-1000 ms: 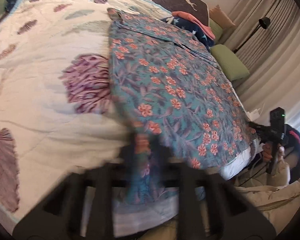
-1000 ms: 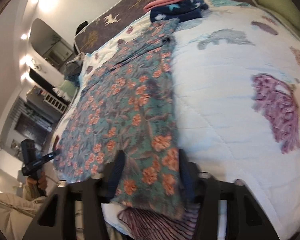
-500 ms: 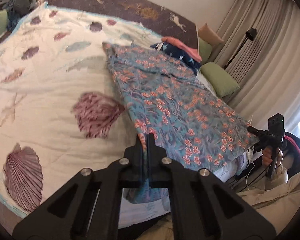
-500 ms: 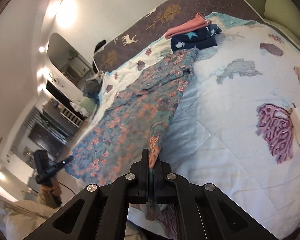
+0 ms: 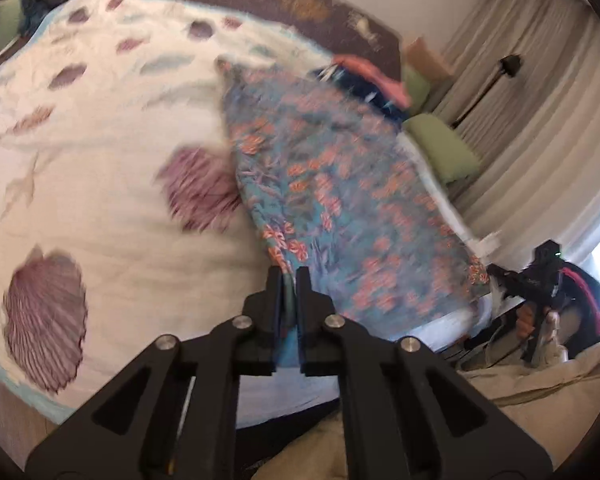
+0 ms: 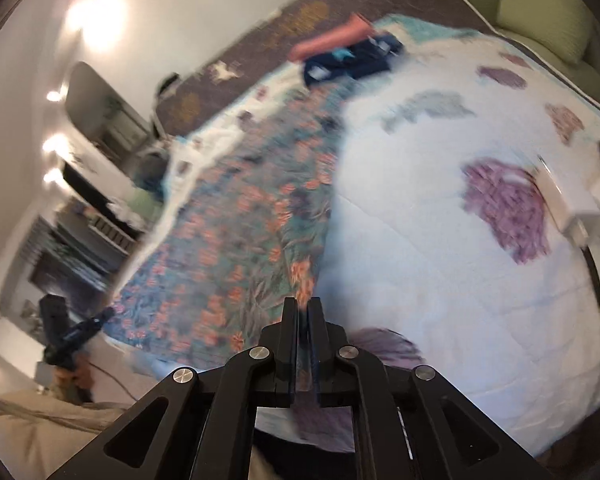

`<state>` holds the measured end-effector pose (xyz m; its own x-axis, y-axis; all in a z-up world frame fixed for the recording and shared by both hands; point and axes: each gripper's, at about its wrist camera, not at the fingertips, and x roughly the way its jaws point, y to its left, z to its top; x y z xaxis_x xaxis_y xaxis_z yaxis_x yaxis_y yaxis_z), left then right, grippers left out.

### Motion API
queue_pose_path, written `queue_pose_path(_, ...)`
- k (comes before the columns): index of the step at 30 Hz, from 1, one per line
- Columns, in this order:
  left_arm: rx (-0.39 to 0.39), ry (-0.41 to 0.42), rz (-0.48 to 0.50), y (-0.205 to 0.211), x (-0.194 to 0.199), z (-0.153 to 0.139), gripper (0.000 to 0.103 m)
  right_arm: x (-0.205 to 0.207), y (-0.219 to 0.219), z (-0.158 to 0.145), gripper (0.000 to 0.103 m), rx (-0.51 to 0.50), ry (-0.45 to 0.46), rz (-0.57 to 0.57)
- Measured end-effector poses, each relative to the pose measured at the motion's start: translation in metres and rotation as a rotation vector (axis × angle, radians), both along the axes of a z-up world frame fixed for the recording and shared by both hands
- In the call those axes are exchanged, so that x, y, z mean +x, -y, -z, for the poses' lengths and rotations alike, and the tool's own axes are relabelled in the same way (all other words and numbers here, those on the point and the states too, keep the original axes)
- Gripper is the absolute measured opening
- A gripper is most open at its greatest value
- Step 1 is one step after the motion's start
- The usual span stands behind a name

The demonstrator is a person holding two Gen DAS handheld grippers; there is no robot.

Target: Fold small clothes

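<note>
A teal cloth with orange flowers lies stretched along the white bedspread; it also shows in the right wrist view. My left gripper is shut on the cloth's near left corner. My right gripper is shut on its near right corner. Both corners are lifted a little above the bed's near edge. The right gripper also shows in the left wrist view, and the left gripper in the right wrist view. Both views are blurred by motion.
Folded navy and coral clothes lie at the head of the bed. Green cushions and curtains are on one side. A white box sits at the bed's right edge. The bedspread has purple shell prints.
Both grippers, open around the cloth's near corners a second ago, have shut on them and drawn back and up. The cloth's near edge is pulled taut.
</note>
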<state>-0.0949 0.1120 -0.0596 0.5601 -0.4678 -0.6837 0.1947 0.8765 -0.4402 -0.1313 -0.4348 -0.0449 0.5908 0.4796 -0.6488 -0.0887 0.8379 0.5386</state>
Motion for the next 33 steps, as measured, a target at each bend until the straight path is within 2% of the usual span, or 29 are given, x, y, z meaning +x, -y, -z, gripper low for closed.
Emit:
queue_pose_path(1, 0.013, -0.027, -0.010, -0.001, 0.001, 0.007, 0.026, 0.000, 0.003, 0.007, 0.010, -0.006, -0.021, 0.011)
queue_pose_path(2, 0.024, -0.064, -0.024, -0.003, 0.001, 0.018, 0.040, 0.000, 0.006, 0.013, 0.016, -0.002, -0.042, 0.018)
queue_pose_path(3, 0.023, -0.084, -0.029, -0.004, 0.000, 0.025, 0.045, 0.000, 0.008, 0.021, 0.024, 0.008, -0.066, 0.017)
queue_pose_path(5, 0.001, -0.061, -0.028, -0.006, -0.005, 0.027, 0.048, -0.002, 0.012, 0.030, 0.035, 0.026, -0.090, 0.019)
queue_pose_path(7, -0.015, -0.055, -0.008, -0.007, -0.007, 0.025, 0.058, -0.003, 0.015, 0.033, 0.040, 0.056, -0.083, 0.004)
queue_pose_path(8, -0.018, -0.056, -0.003, -0.007, -0.006, 0.025, 0.064, -0.003, 0.015, 0.033, 0.046, 0.064, -0.076, -0.002)
queue_pose_path(9, -0.019, -0.055, 0.008, -0.005, -0.003, 0.025, 0.065, -0.002, 0.014, 0.032, 0.054, 0.070, -0.067, -0.016)
queue_pose_path(12, -0.034, -0.041, 0.037, 0.001, 0.005, 0.027, 0.064, 0.008, 0.003, 0.033, 0.064, 0.068, -0.056, -0.072)
queue_pose_path(13, -0.056, -0.035, 0.052, 0.002, 0.009, 0.027, 0.059, 0.013, -0.003, 0.034, 0.065, 0.070, -0.056, -0.091)
queue_pose_path(14, -0.082, -0.039, 0.073, 0.004, 0.011, 0.028, 0.028, 0.017, -0.007, 0.034, 0.065, 0.073, -0.054, -0.101)
queue_pose_path(15, -0.124, -0.068, 0.105, 0.008, 0.017, 0.032, 0.008, 0.023, -0.013, 0.035, 0.062, 0.082, -0.050, -0.120)
queue_pose_path(16, -0.162, -0.108, 0.108, 0.011, 0.022, 0.038, 0.006, 0.026, -0.016, 0.035, 0.052, 0.096, -0.045, -0.135)
queue_pose_path(17, -0.171, -0.105, 0.101, 0.014, 0.022, 0.038, 0.006, 0.031, -0.020, 0.036, 0.007, 0.132, -0.052, -0.159)
queue_pose_path(18, -0.168, -0.090, 0.099, 0.016, 0.020, 0.035, 0.005, 0.037, -0.024, 0.039, 0.006, 0.173, -0.078, -0.180)
queue_pose_path(20, -0.181, -0.038, 0.084, 0.014, 0.009, 0.021, 0.005, 0.035, -0.028, 0.036, 0.003, 0.204, -0.050, -0.186)
queue_pose_path(22, -0.194, 0.038, 0.051, 0.003, -0.007, -0.001, 0.005, 0.025, -0.024, 0.023, 0.003, 0.265, 0.026, -0.190)
queue_pose_path(25, -0.190, 0.108, 0.022, -0.013, -0.023, -0.029, 0.005, 0.008, -0.002, 0.003, 0.003, 0.329, 0.109, -0.145)
queue_pose_path(29, -0.167, 0.156, 0.038, -0.012, -0.037, -0.048, 0.005, -0.009, 0.012, -0.012, 0.003, 0.311, 0.143, -0.124)
queue_pose_path(33, -0.126, 0.131, 0.070, 0.000, -0.045, -0.049, 0.005, -0.023, 0.005, -0.016, 0.003, 0.273, 0.135, -0.130)
